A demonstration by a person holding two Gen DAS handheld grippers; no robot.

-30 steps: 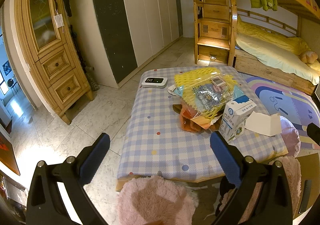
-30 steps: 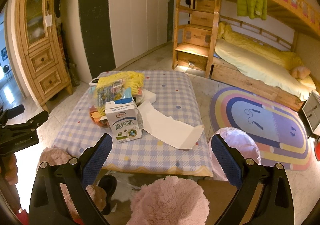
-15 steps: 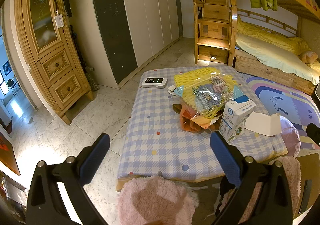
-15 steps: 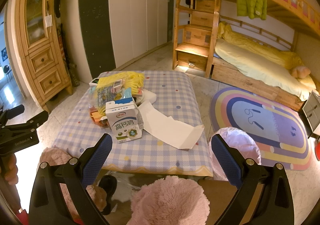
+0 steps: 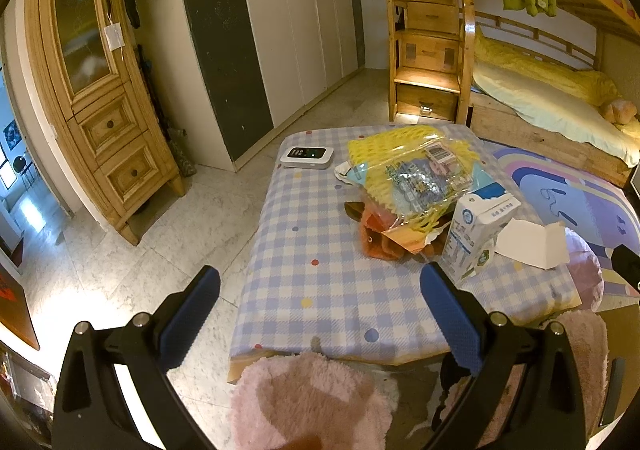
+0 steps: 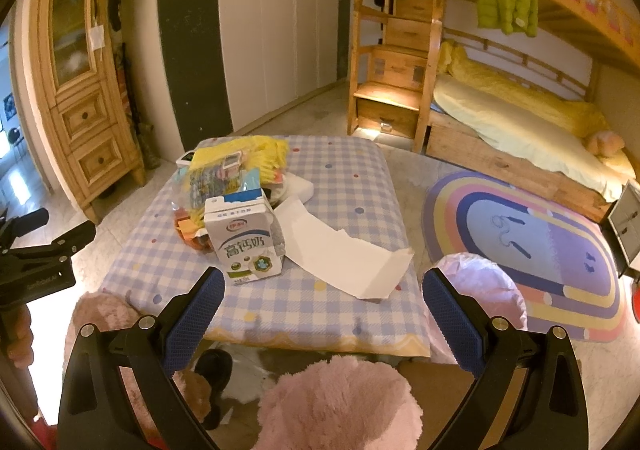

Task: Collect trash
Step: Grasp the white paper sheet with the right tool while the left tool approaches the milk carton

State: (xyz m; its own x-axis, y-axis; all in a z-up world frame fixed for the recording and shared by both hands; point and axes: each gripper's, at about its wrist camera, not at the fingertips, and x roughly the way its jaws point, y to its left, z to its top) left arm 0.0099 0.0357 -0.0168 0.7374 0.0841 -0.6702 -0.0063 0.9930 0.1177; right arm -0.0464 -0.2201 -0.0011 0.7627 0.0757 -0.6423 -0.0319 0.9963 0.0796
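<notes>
A child's bedroom with a wooden bunk bed at upper right and a pine cabinet at upper left frames a low table (image 6: pixel 352 178) in a lilac checked cloth, which fills the middle of both views. The trash sits on it: a milk carton (image 6: pixel 246 240) stands upright near the front edge in the centre of the right wrist view, a creased sheet of white paper (image 6: pixel 340 250) lies just right of it with one corner reaching the table's edge, and a heap of yellow and clear plastic wrappers (image 5: pixel 416 174) is piled behind the carton, with an orange wrapper (image 5: pixel 378 232) tucked under it. A small white device with a screen (image 5: pixel 307 157) rests at the far left corner of the table in the left wrist view, apart from the litter. A bin lined with a pink bag (image 6: pixel 480 290) stands on the floor just off the table's right front corner. The right gripper (image 6: pixel 320 306) and left gripper (image 5: pixel 316 306) both hang short of the table with jaws spread wide, holding nothing. The risks I see are these: the carton is tall and light, so a finger catching its top could topple it toward the edge; the flat paper gives little to pinch and may slide off the table; the slick wrappers could drag neighbours along; and the device could be swept up by mistake.
</notes>
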